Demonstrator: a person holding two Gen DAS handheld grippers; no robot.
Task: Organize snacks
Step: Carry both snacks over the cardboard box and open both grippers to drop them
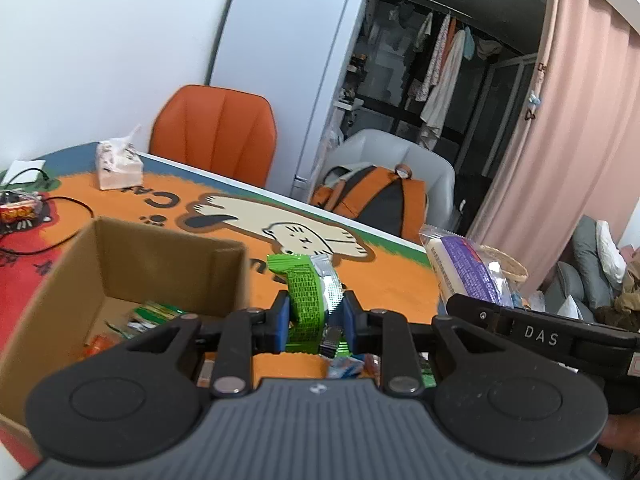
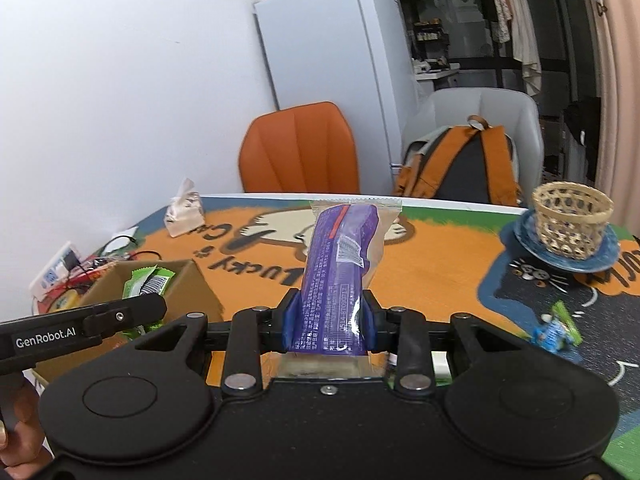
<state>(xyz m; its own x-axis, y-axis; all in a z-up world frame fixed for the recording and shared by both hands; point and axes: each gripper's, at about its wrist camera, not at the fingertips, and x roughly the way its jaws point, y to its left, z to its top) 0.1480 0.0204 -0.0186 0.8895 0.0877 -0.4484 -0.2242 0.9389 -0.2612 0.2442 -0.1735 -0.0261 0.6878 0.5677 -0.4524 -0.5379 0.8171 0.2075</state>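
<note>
My left gripper [image 1: 315, 322] is shut on a green snack packet [image 1: 306, 296] and holds it above the table, just right of an open cardboard box [image 1: 120, 264] with several snacks inside. My right gripper [image 2: 330, 322] is shut on a purple snack packet [image 2: 340, 268], held upright above the orange mat. The purple packet also shows in the left wrist view [image 1: 464, 268], and the green packet shows over the box [image 2: 188, 280] in the right wrist view [image 2: 150, 282]. A small blue and green snack [image 2: 556, 330] lies on the mat at the right.
A woven basket [image 2: 572, 218] stands on a blue plate [image 2: 528, 240] at the far right. A tissue pack [image 1: 118, 166] and cables [image 1: 60, 220] lie at the far left. An orange chair [image 1: 216, 136] and a grey chair with a backpack [image 1: 372, 196] stand behind the table.
</note>
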